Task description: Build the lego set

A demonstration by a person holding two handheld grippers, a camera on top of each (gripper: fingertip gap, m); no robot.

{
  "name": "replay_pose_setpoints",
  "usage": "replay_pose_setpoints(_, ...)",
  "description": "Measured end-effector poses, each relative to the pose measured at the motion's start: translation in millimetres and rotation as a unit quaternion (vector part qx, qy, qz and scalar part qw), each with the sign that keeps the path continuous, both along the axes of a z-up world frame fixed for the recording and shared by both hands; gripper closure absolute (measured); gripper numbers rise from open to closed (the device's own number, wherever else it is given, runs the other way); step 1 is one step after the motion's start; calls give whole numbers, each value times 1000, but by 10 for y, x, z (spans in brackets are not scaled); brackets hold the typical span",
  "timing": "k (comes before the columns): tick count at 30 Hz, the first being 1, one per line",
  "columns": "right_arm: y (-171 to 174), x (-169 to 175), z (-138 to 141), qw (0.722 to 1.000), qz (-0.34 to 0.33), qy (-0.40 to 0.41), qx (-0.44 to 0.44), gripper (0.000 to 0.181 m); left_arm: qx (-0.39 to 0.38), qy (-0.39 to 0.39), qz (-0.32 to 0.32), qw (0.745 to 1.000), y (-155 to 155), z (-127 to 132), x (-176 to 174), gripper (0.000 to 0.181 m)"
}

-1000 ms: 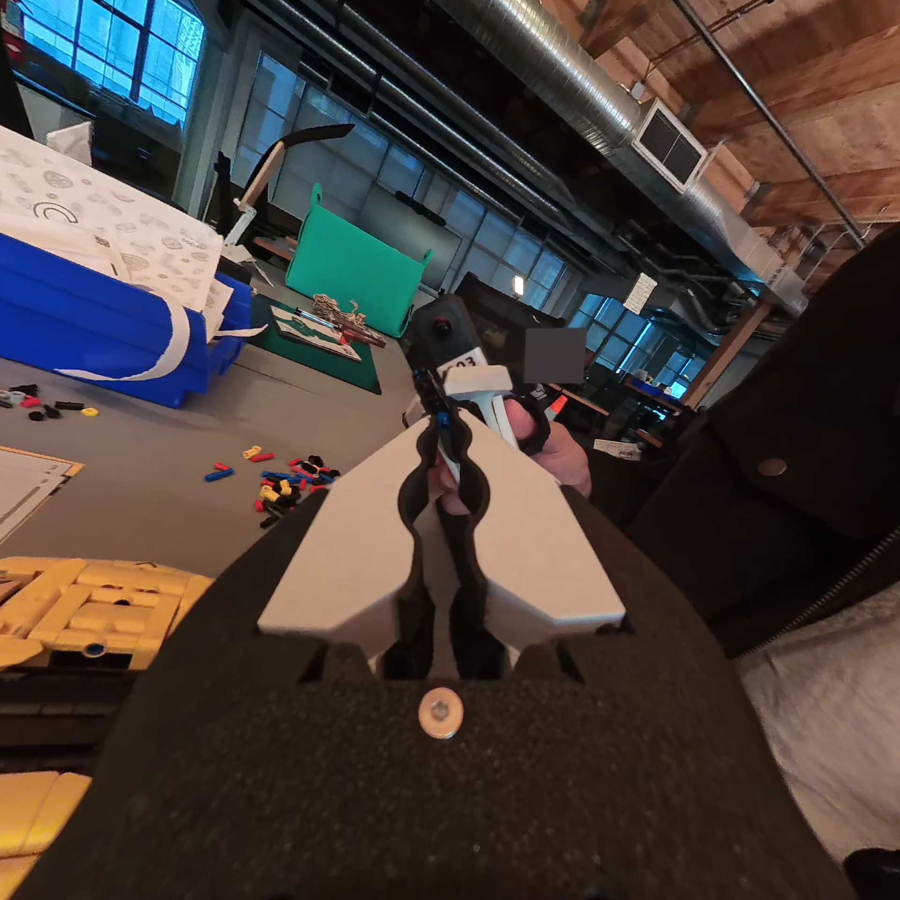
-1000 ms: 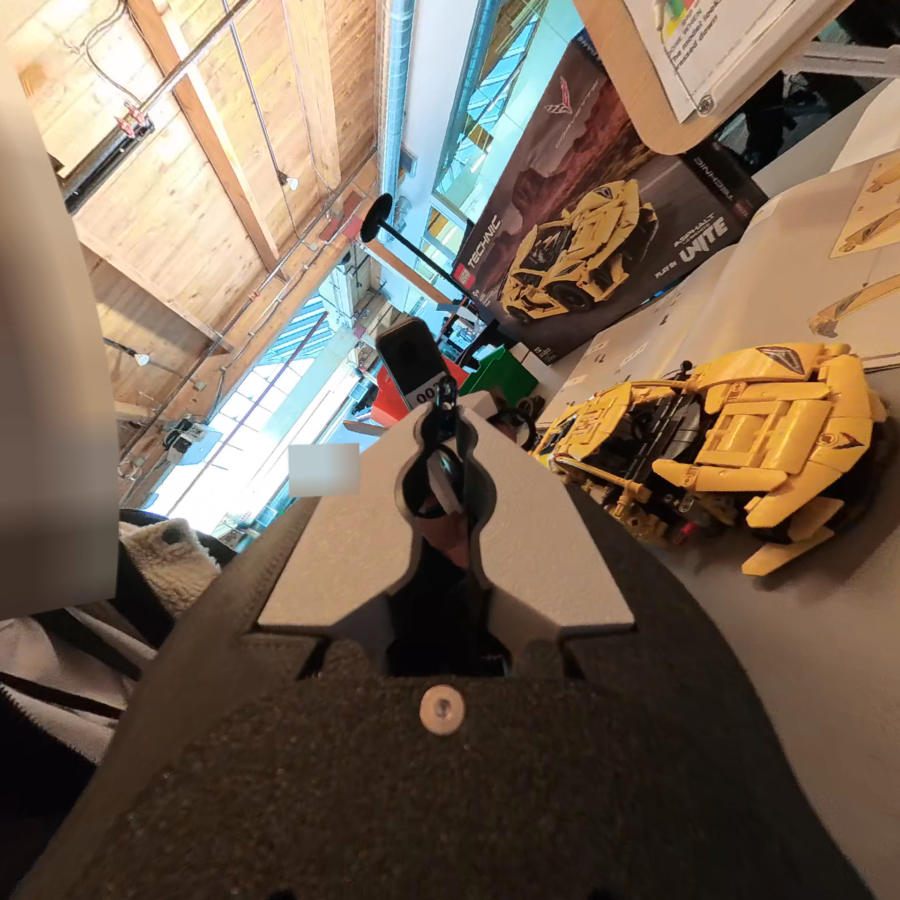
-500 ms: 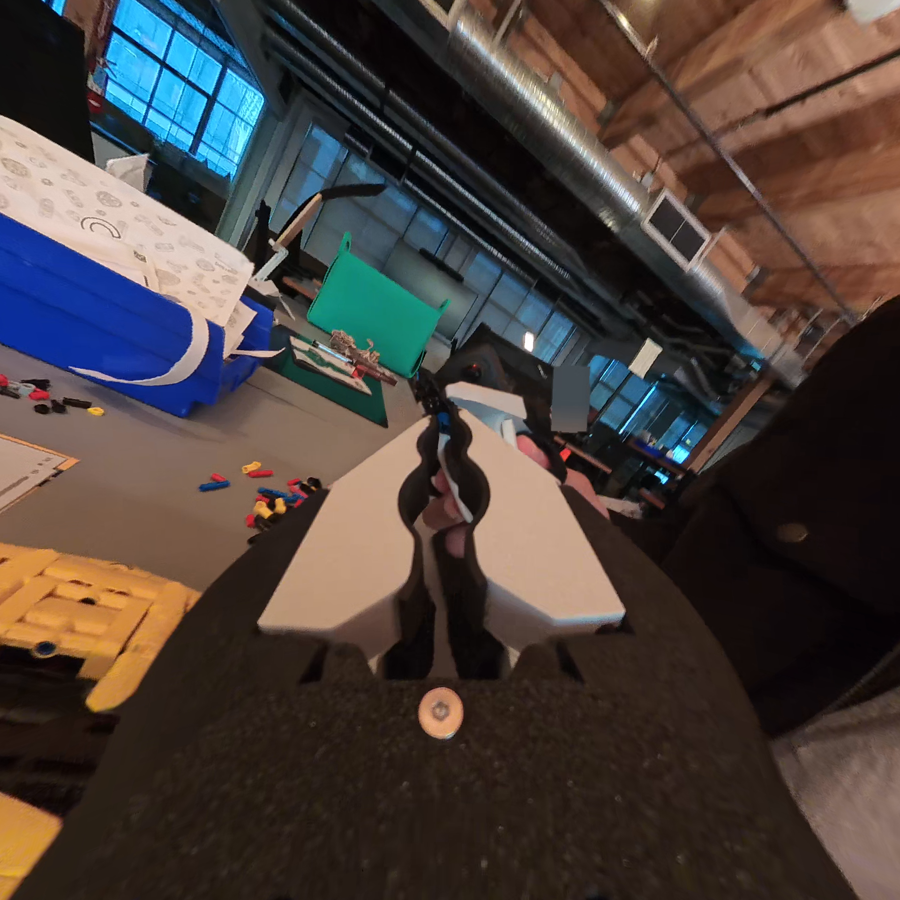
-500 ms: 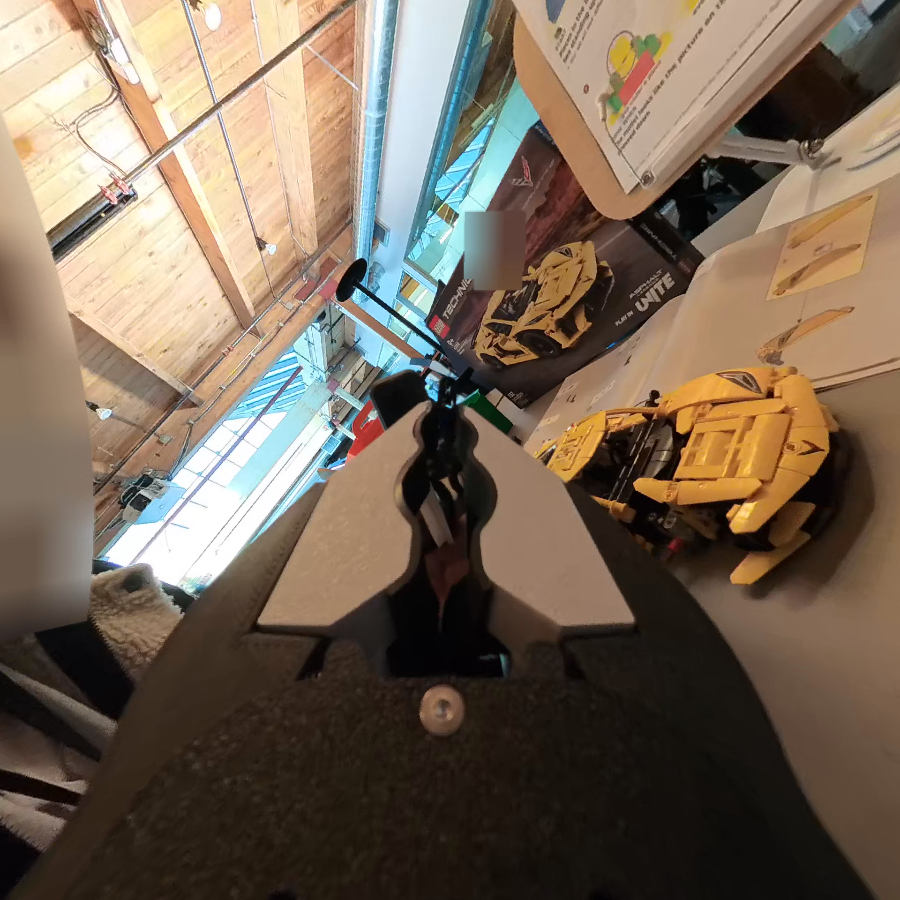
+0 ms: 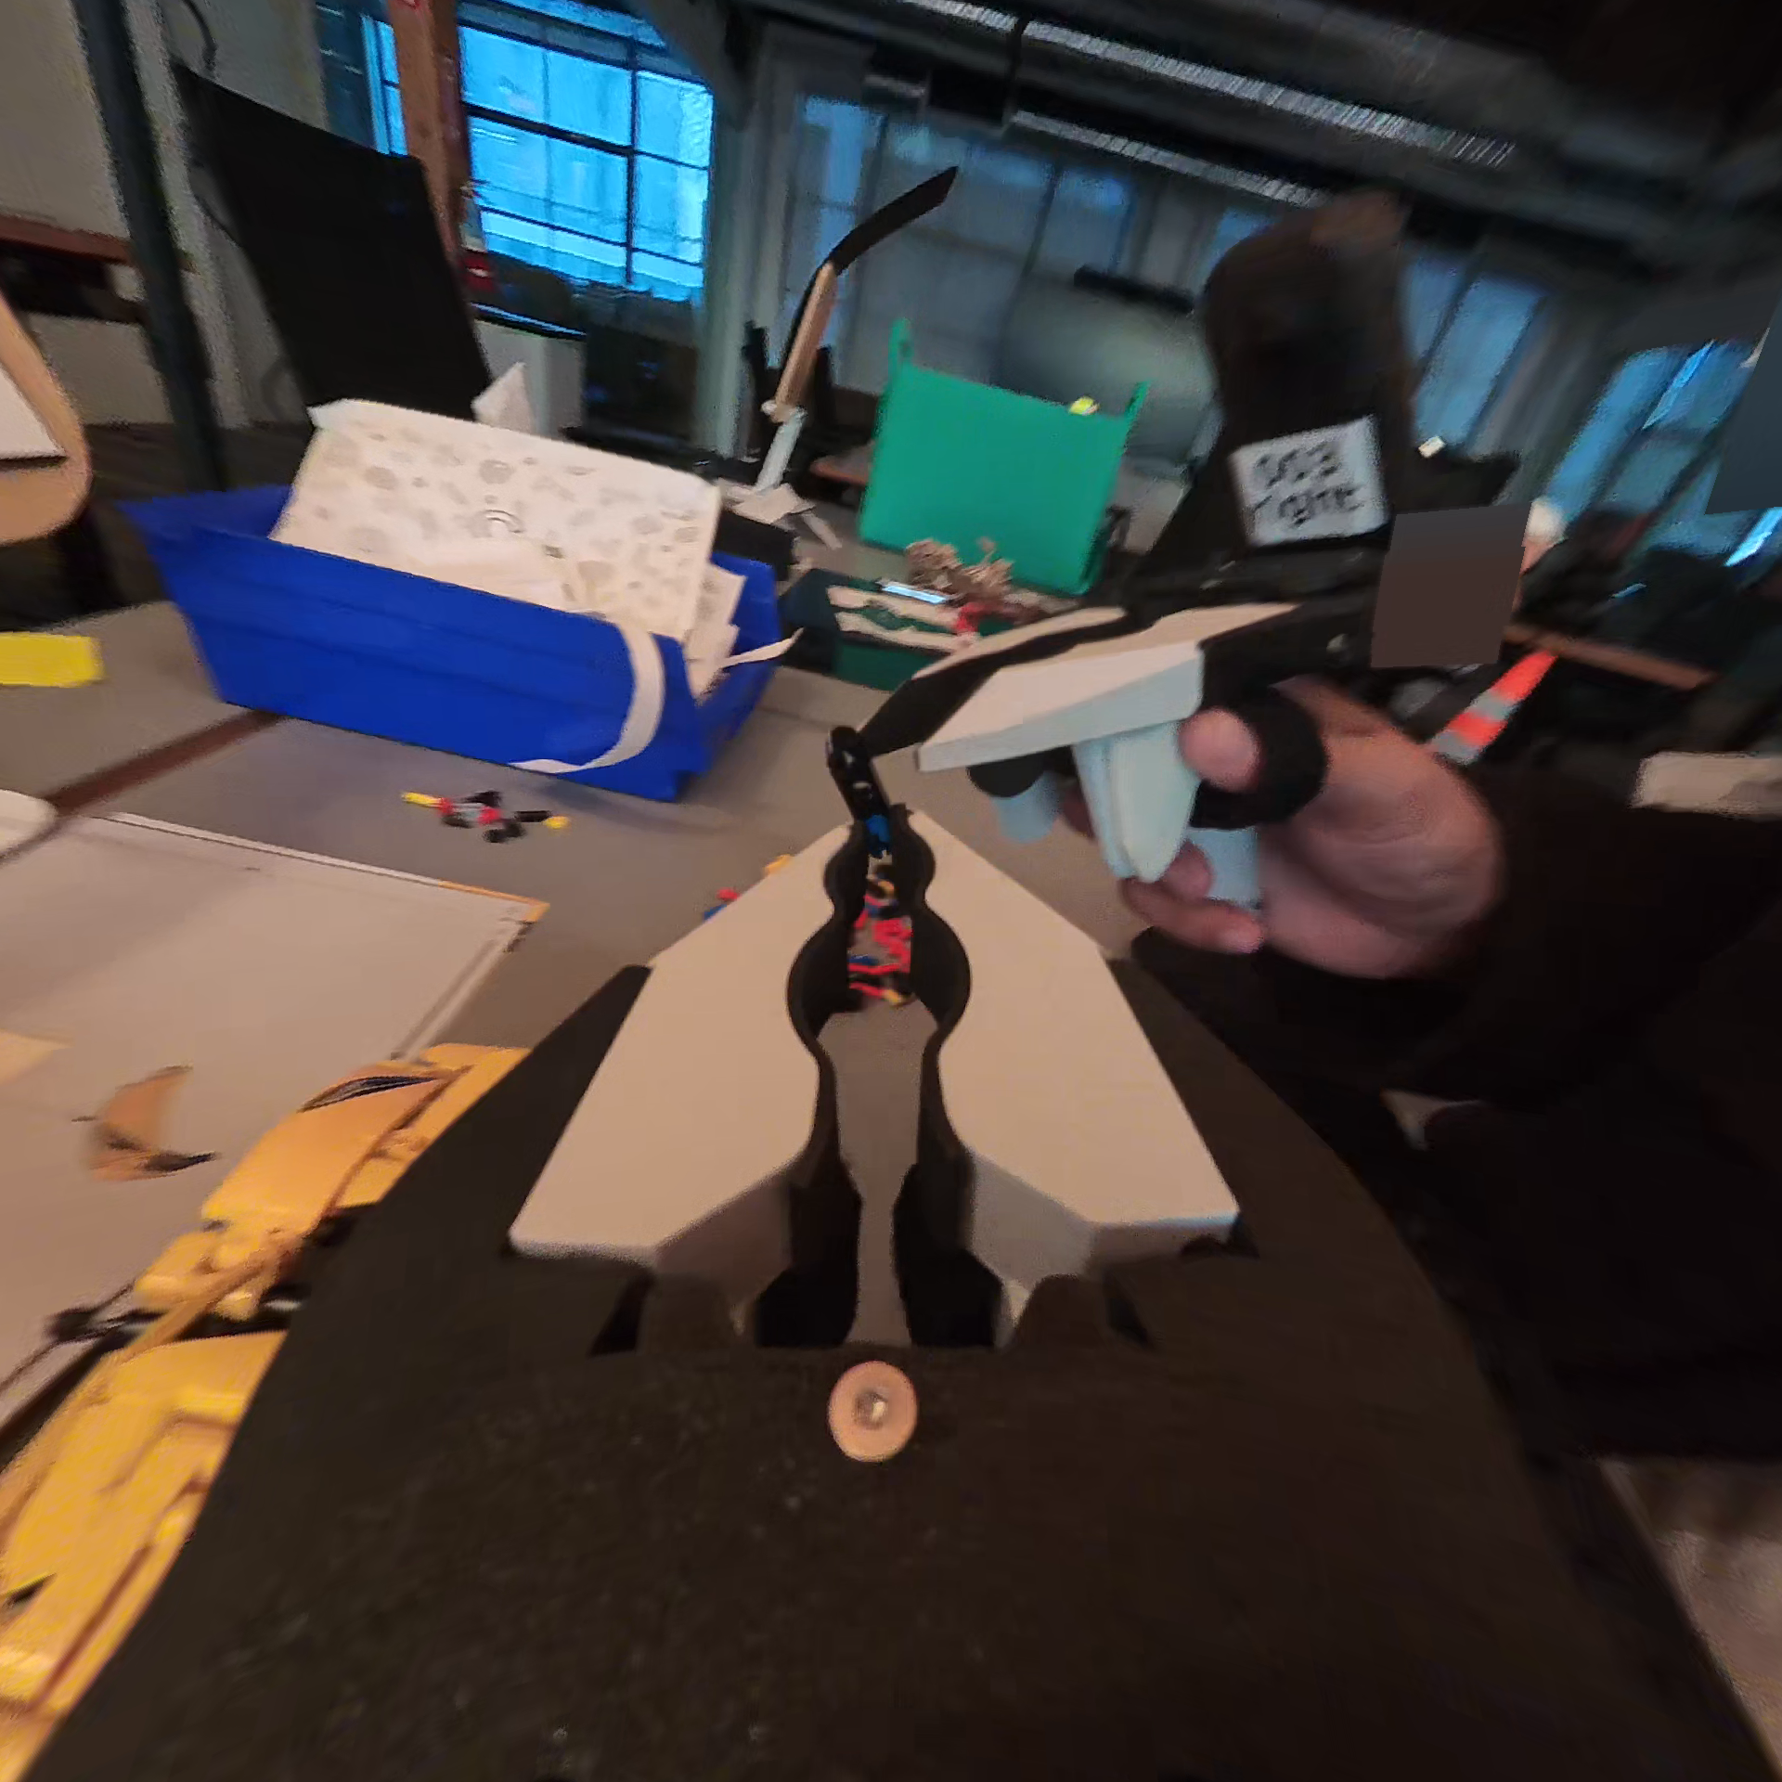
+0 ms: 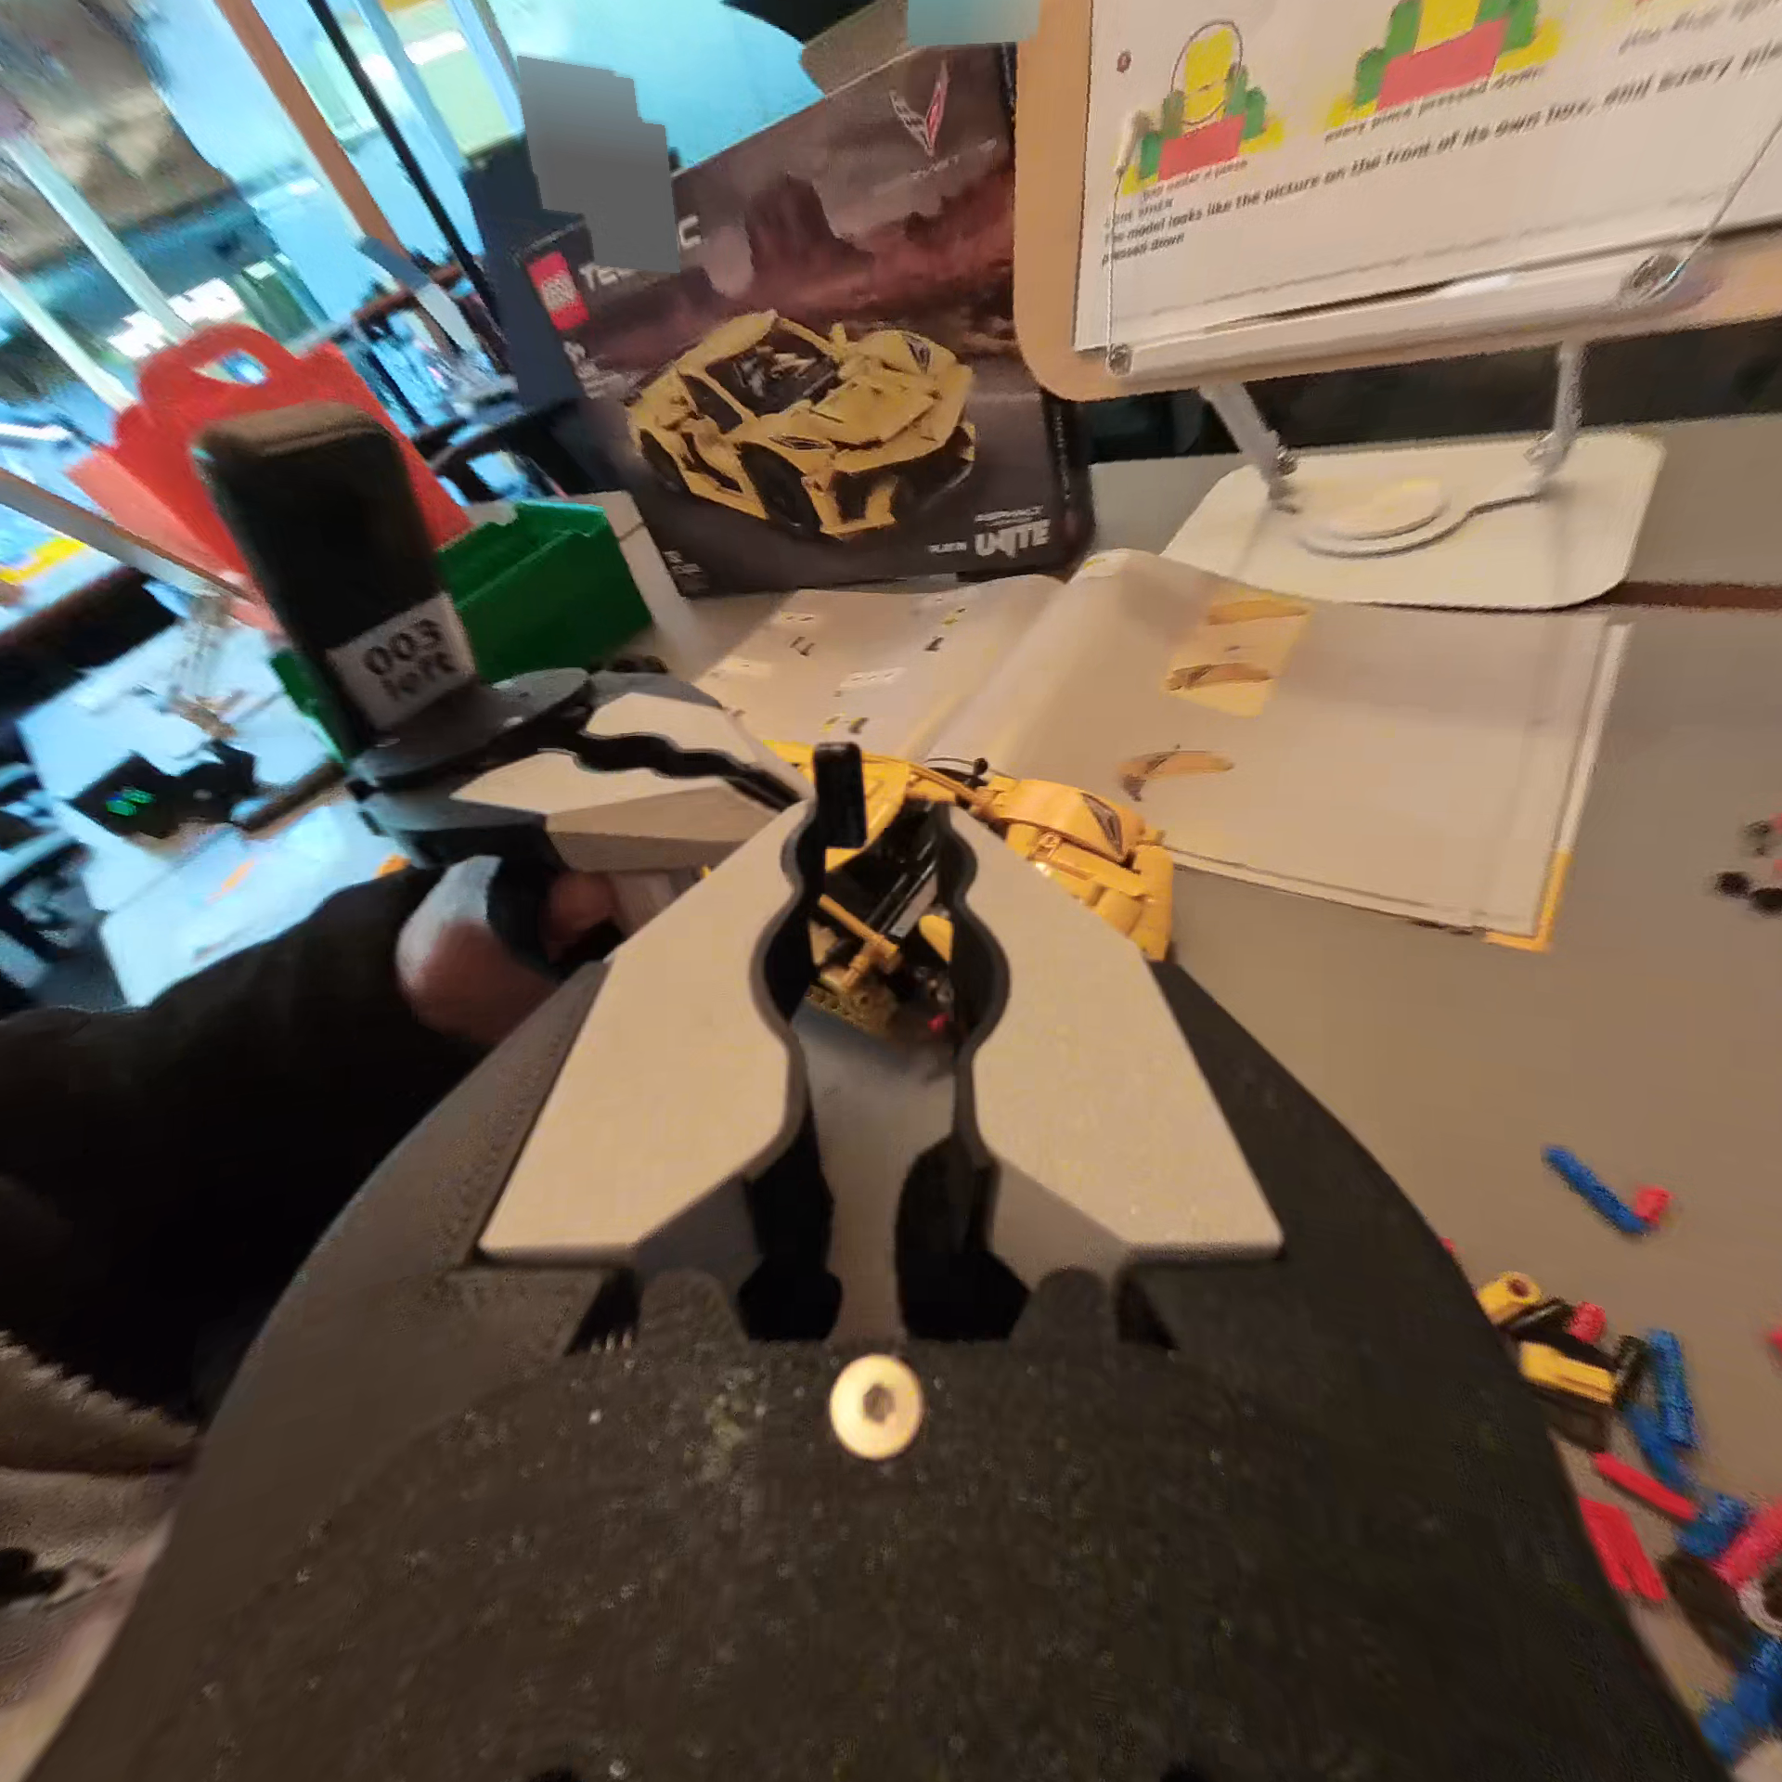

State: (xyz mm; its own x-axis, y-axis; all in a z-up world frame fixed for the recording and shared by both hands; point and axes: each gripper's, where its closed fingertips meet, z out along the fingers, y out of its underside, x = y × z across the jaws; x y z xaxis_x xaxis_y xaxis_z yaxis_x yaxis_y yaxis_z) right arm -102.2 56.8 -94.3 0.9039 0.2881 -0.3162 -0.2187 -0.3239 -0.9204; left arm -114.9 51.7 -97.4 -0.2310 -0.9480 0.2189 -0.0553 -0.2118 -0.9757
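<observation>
My left gripper (image 5: 873, 831) is shut on a small black Lego piece (image 5: 856, 783) with a blue pin, held in the air over the table. My right gripper (image 5: 873, 741) comes in from the right, with its tips at the top end of that piece. In the right wrist view my right gripper (image 6: 877, 820) is open. The black piece (image 6: 837, 796) stands by its left finger, with a clear gap to the other finger. My left gripper (image 6: 786, 786) reaches in from the left. The yellow car model (image 6: 1061, 829) sits on the table behind them and also shows in the left wrist view (image 5: 289, 1205).
An open instruction booklet (image 6: 1254, 723) lies behind the car, with the set's box (image 6: 820, 386) and a document stand (image 6: 1398, 193) farther back. Loose red, blue, yellow and black pieces (image 6: 1620, 1398) lie at the right. A blue bin (image 5: 434, 627) and a green bin (image 5: 993, 482) stand at the back. My two grippers' fingertips are within a few centimetres of each other. The yellow car model (image 6: 1061, 829) is about equally far from each gripper, around 15 centimetres. My left wrist view (image 5: 373, 1137) looks at it from another angle.
Both grippers have tilted down from facing the ceiling to facing the table. My right jaws have opened and let go of the black piece, which stays in my left gripper.
</observation>
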Motion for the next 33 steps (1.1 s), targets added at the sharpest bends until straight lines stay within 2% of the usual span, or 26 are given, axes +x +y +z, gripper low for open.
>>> replay_pose_setpoints(4,38,-41,-28,999,-31,-28,-3,161,91,26,38,995,5,-89,37,177)
replay_pose_setpoints(8,82,-89,-126,999,-34,-17,-19,171,142,38,57,987,-22,-120,57,177)
replay_pose_setpoints(12,92,-69,-162,999,-45,-16,-23,174,178,48,70,980,-25,-149,73,177)
replay_pose_setpoints(14,112,-72,-126,999,-31,14,1,175,146,42,65,986,-9,-124,66,176)
replay_pose_setpoints(16,83,-93,88,994,14,69,86,175,75,26,29,996,-9,-29,19,158)
replay_pose_setpoints(18,-71,-193,388,964,109,148,191,176,-11,2,-36,999,-49,97,-53,150)
replay_pose_setpoints(20,-190,-279,508,933,186,223,214,175,-85,-30,-94,991,-104,220,-121,146)
replay_pose_setpoints(24,-193,-386,533,926,210,205,237,174,-148,-64,-182,970,-339,369,-203,145)
replay_pose_setpoints(28,-159,-446,482,932,216,177,231,176,-165,-81,-180,966,-319,432,-218,149)
replay_pose_setpoints(29,-154,-461,464,933,219,174,225,175,-162,-82,-177,967,-311,434,-225,161)
replay_pose_setpoints(30,-151,-471,454,934,221,172,222,175,-156,-85,-172,969,-304,437,-230,164)
replay_pose_setpoints(33,-147,-457,441,933,224,177,218,174,-137,-80,-158,975,-297,420,-216,165)
